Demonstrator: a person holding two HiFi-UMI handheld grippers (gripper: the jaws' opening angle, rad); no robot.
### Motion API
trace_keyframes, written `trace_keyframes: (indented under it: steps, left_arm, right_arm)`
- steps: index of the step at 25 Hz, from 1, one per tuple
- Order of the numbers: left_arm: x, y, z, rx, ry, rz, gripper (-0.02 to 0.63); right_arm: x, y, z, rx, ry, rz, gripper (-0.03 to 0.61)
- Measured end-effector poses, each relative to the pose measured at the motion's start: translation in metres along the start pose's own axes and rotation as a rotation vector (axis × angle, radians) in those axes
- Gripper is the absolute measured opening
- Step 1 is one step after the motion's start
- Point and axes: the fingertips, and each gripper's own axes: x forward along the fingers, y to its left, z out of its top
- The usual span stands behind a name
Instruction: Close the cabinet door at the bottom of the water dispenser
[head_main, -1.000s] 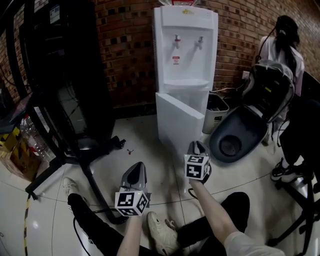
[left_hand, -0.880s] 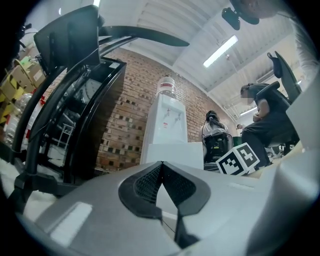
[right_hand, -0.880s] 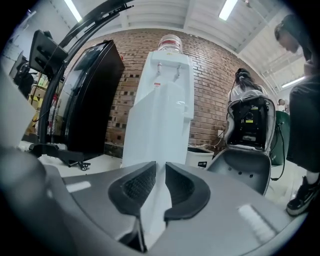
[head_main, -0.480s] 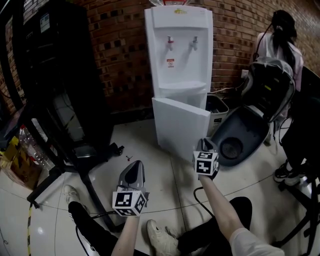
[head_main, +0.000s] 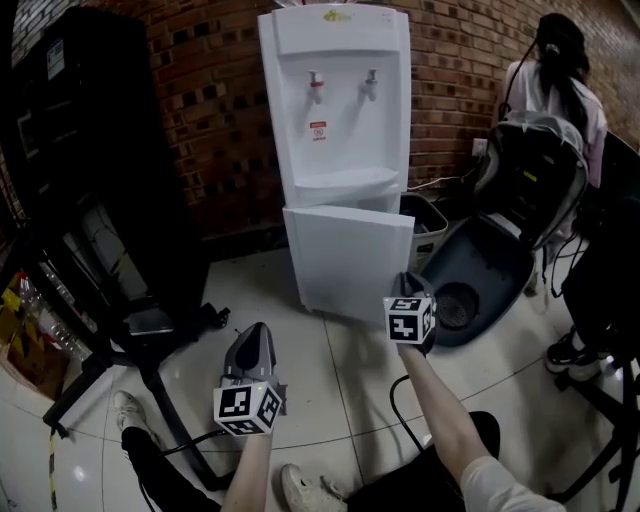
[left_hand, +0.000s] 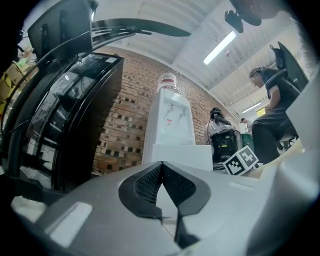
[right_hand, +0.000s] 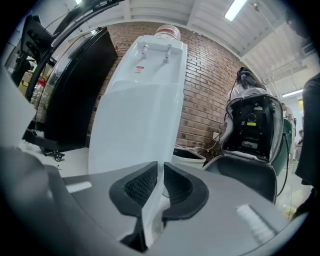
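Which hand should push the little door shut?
Right. The right gripper is beside the free edge of the ajar cabinet door; its jaws have just been closing, with nothing clearly between them. The left gripper hangs farther back, off to the door's left.

White cabinet door (head_main: 350, 262) — plain, upright — stands ajar (not flush) below the water dispenser (head_main: 335, 90).

Dim, ceiling strip light (left_hand: 220, 47) glare, fisheye edges
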Motion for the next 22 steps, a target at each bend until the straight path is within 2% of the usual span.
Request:
trace_keyframes:
  steps: [6, 11, 18, 22]
  left_arm:
    - [0.016, 0.004, -0.009, 0.008, 0.009, -0.009, 0.017]
    - [0.023, 0.013, -0.031, 0.001, 0.035, 0.005, 0.017]
    - [0.038, 0.023, -0.053, -0.011, 0.058, 0.013, 0.017]
    - [0.04, 0.03, -0.062, -0.013, 0.063, 0.027, 0.017]
  right_arm:
    - [0.031, -0.013, 0.002, -0.066, 0.01, -0.017, 0.028]
    - [0.057, -0.021, 0.006, -0.057, 0.01, -0.03, 0.02]
    - [0.096, -0.029, 0.013, -0.058, 0.017, -0.005, 0.003]
    - [0.114, -0.029, 0.017, -0.01, -0.008, 0.017, 0.002]
